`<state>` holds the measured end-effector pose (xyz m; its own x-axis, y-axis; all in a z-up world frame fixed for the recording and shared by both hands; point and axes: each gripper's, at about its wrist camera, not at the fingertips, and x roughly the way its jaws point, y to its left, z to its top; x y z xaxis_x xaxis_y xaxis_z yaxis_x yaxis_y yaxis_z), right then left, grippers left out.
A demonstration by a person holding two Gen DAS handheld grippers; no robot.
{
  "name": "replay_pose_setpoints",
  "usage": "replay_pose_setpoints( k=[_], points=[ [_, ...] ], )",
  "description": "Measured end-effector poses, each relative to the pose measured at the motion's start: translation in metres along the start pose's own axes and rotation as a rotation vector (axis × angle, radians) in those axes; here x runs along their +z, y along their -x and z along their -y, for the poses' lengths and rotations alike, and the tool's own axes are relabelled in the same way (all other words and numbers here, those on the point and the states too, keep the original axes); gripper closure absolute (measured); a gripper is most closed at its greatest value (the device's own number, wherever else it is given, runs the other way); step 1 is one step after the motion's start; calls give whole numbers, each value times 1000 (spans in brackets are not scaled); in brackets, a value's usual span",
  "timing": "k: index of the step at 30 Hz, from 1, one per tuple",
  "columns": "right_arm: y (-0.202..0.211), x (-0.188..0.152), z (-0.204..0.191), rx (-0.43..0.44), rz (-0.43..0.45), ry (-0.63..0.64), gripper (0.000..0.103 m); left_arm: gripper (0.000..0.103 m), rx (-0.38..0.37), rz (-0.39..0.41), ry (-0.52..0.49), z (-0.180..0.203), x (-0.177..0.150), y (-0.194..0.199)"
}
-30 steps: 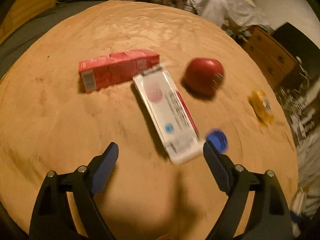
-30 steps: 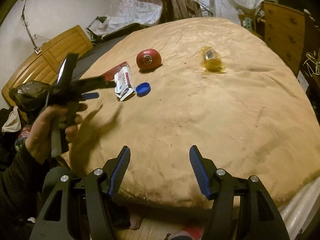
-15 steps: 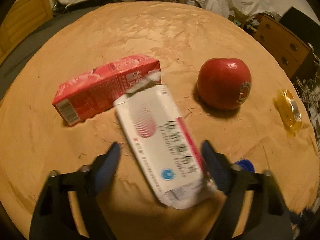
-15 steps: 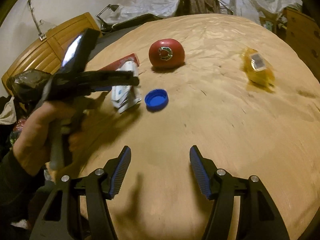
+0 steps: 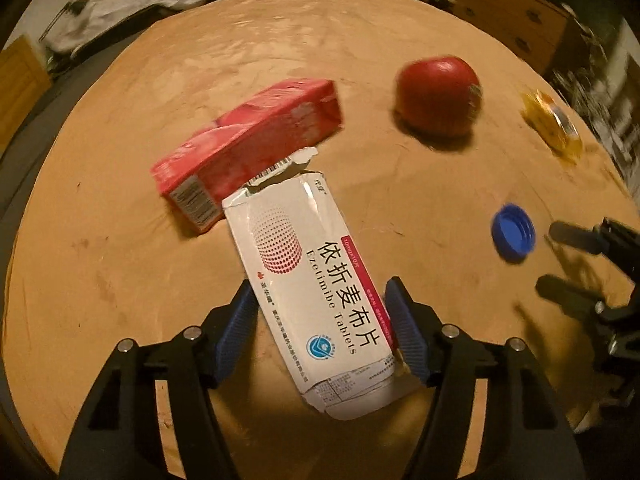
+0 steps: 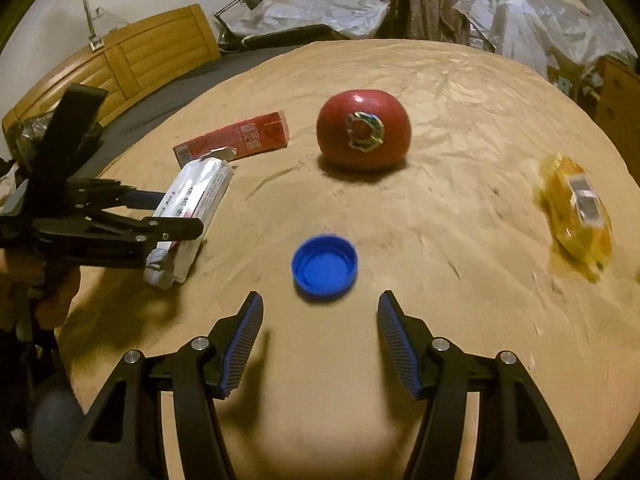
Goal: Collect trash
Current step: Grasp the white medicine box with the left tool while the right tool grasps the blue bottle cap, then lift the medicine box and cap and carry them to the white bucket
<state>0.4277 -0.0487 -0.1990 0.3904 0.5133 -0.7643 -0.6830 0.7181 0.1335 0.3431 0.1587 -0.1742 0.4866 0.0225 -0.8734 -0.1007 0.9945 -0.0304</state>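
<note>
Tablet box (image 5: 320,292) between left tongs (image 5: 322,320), blue cap (image 6: 324,264) just ahead of right tongs (image 6: 320,340)

We note a white tablet box (image 5: 320,292), torn open at its far end, lying flat on the bed, touching a red carton (image 5: 248,152) behind. A blue bottle cap (image 6: 324,264) lies open-side up; a yellow wrapper (image 6: 576,208) lies well apart, right.

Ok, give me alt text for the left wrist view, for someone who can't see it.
The left gripper straddles a torn white tablet box on a tan cloth, jaws open at its sides. Behind it lie a red carton, a red apple, a yellow wrapper and a blue cap; the right gripper enters at right.
</note>
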Motion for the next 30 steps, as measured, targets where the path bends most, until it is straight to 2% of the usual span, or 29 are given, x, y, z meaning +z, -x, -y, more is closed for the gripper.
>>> replay_pose_setpoints(
  k=[7, 8, 10, 12, 13, 14, 15, 22, 30],
  points=[
    [-16, 18, -14, -59, -7, 39, 41, 24, 14, 72, 194, -12, -2, 6],
    [-20, 19, -16, -85, -16, 44, 43, 24, 14, 69, 203, -12, -3, 4],
    [-25, 19, -19, -113, -28, 46, 55, 24, 51, 70, 219, -10, -4, 1],
    [-28, 17, -21, -135, -37, 52, 62, 32, 79, 85, 226, -9, -10, 0],
    [-30, 15, -21, -141, -41, 51, 62, 37, 79, 98, 229, -8, -12, 2],
    [-29, 15, -21, -146, -35, 49, 62, 48, 77, 110, 224, -5, -14, 5],
    [-29, 14, -21, -150, -31, 48, 62, 49, 74, 116, 221, -3, -15, 6],
    [-9, 6, -17, -162, 39, 3, 62, 51, 96, 174, 176, 14, -25, 21],
    [53, -18, -26, -187, 160, -57, 62, 52, 105, 312, 104, 50, -42, 74]
  ],
)
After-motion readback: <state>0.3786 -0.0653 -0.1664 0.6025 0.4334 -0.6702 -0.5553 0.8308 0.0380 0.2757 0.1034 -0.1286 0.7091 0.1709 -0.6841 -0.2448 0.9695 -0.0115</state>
